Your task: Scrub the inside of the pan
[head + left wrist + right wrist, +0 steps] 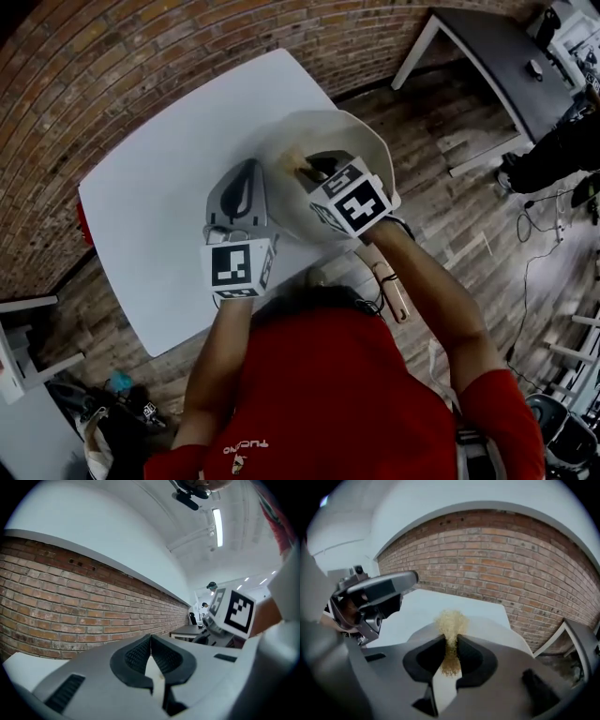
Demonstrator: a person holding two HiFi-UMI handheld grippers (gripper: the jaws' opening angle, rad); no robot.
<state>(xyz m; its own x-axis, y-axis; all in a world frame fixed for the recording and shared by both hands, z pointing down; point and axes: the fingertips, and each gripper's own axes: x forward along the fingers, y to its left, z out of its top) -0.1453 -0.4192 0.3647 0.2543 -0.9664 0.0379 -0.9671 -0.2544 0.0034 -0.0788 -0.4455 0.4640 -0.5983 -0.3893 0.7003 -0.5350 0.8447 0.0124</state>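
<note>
The pan (370, 141), pale cream, is at the edge of the white worktop (159, 187) nearest the person, between the two grippers. Whether it rests on the worktop or is lifted off it cannot be told from the head view.

The left gripper (251, 171) reaches the pan's left side. In the left gripper view, the left gripper (151, 641) has its ribbed pads pressed together at the tips, with a thin white edge pinched lower down between them. This seems to be the pan's rim, though so close up only a sliver shows. The right gripper's marker cube (234, 611) stands just to the right.

The right gripper (305, 169) points down into the pan. In the right gripper view, the right gripper (451, 641) is clamped on a golden, wiry scrubber (450, 625). The scrubber's tuft sticks out past the tips and lies against the cream inside of the pan (497, 632). In the head view the scrubber (296, 160) shows as a yellowish spot inside the pan.

A brick wall (94, 75) runs behind the worktop, and a plank floor (450, 225) lies to the right with a dark table (497, 47) on it. The person wears a red shirt (328, 394)
</note>
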